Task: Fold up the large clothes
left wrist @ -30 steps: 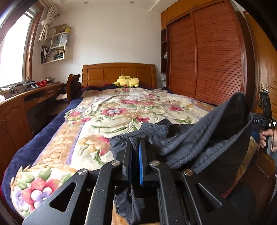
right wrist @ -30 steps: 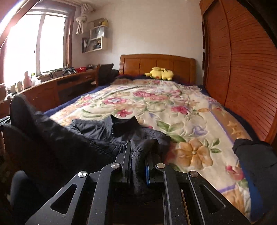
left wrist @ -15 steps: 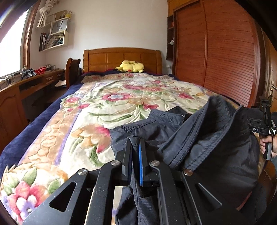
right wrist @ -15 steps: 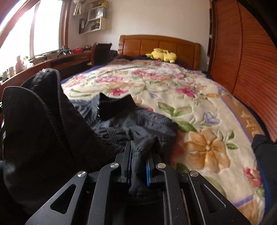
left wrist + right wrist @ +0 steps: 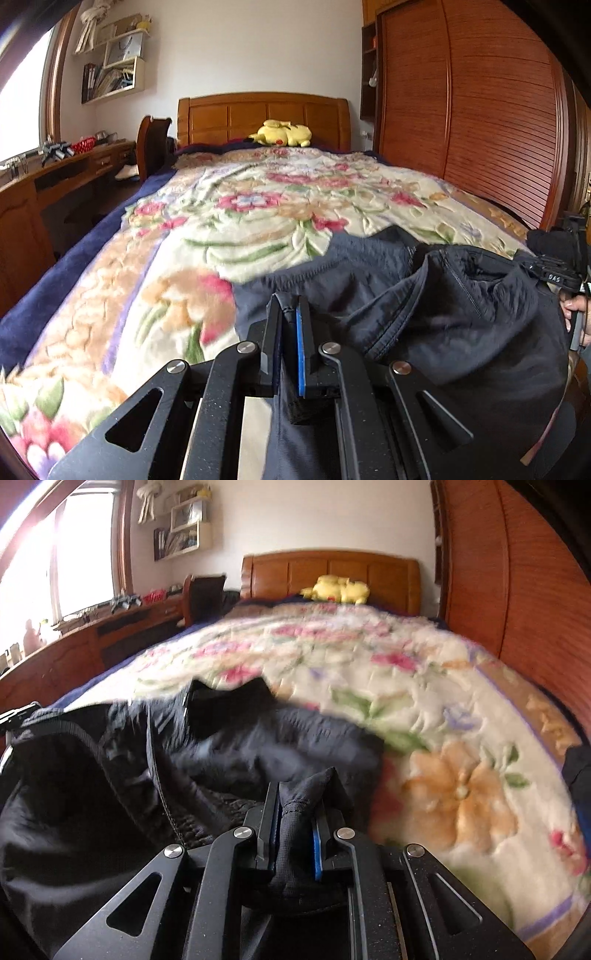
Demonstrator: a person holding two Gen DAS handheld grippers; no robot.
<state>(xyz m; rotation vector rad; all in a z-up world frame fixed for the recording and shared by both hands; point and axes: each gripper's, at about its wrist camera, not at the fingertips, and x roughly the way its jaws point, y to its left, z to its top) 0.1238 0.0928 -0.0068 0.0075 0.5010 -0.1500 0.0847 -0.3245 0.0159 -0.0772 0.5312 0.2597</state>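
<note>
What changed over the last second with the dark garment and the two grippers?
Both grippers carried the dark garment forward over the floral blanket and lower; more of it now lies on the bed. Nothing was grabbed or released: the left gripper and right gripper stay shut on it. The yellow plush toy stayed put.

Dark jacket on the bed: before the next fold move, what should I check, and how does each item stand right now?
1. Left tongs shut on the dark jacket: ok, fabric is pinched between the pads.
2. Right tongs shut on the jacket: ok, a bunched edge sits between them.
3. Jacket's far part lying on the floral blanket: ok.
4. Jacket spread flat between both grips: not ok, it billows and creases.
5. Blanket beyond the jacket free for laying down: ok; the yellow plush toy sits far off by the headboard.
6. Sleeves tucked in: cannot tell.
</note>
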